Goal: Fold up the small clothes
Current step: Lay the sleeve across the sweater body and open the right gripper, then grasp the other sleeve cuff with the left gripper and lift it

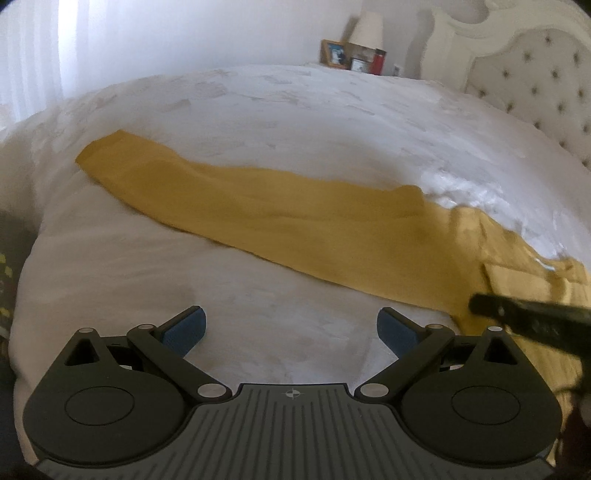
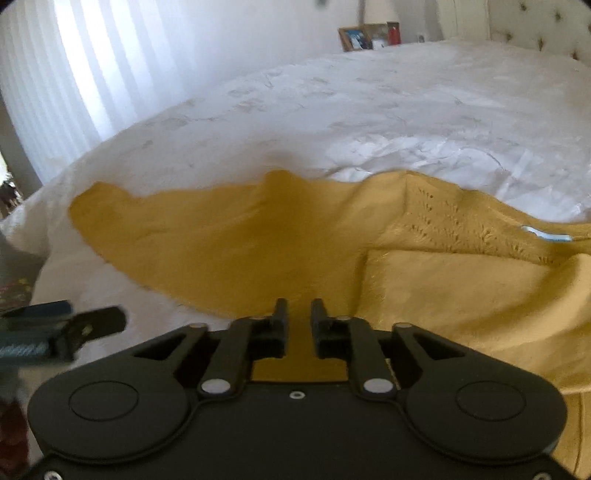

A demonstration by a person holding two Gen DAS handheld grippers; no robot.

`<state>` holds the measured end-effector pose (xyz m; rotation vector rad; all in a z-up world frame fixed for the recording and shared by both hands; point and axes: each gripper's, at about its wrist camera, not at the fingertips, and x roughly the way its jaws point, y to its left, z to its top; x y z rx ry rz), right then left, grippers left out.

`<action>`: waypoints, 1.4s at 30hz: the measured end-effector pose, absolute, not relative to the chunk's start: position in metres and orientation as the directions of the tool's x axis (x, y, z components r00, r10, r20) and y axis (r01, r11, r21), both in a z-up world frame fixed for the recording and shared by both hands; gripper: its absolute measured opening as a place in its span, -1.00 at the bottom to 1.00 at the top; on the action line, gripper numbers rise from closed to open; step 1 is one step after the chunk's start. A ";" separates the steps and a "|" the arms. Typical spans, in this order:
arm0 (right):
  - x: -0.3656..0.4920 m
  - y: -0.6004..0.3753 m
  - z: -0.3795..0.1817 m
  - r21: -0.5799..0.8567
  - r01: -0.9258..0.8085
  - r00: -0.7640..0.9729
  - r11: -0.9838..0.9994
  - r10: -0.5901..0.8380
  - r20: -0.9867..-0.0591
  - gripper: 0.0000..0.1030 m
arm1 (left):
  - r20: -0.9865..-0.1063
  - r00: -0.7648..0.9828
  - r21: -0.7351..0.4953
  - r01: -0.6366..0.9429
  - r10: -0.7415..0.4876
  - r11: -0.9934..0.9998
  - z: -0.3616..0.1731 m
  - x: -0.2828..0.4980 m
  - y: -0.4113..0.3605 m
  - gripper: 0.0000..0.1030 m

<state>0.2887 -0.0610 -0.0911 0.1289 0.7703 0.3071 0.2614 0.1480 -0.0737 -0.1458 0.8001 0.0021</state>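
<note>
A mustard-yellow knit sweater lies on the white bedcover, one long sleeve stretched out to the left. In the right wrist view its body fills the middle, with a white neck label at the right. My left gripper is open wide over bare bedcover, just short of the sleeve, with nothing between its blue pads. My right gripper hovers low over the sweater's near edge, jaws a narrow gap apart with yellow fabric showing through the gap and no fabric pinched. Its dark finger shows at the right of the left wrist view.
A tufted headboard stands at the back right. Beyond the bed's far edge are a lamp, a picture frame and a red bottle. White curtains hang at the left. The bed's edge drops off at the left.
</note>
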 end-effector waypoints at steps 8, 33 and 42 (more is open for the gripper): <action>0.236 -0.106 -0.080 0.186 -0.150 0.760 0.971 0.234 -0.606 0.59 | -0.646 0.748 -0.267 -0.036 -0.151 0.963 -0.086 0.268 0.174 0.96; 0.193 -0.158 -0.090 0.314 -0.132 0.774 0.940 0.296 -0.559 0.67 | -0.654 0.753 -0.296 -0.341 0.071 0.892 -0.105 0.392 0.327 0.97; 0.181 -0.173 -0.087 0.322 -0.114 0.780 0.940 0.285 -0.556 0.67 | -0.637 0.762 -0.259 -0.356 0.118 0.898 -0.070 0.398 0.304 -0.88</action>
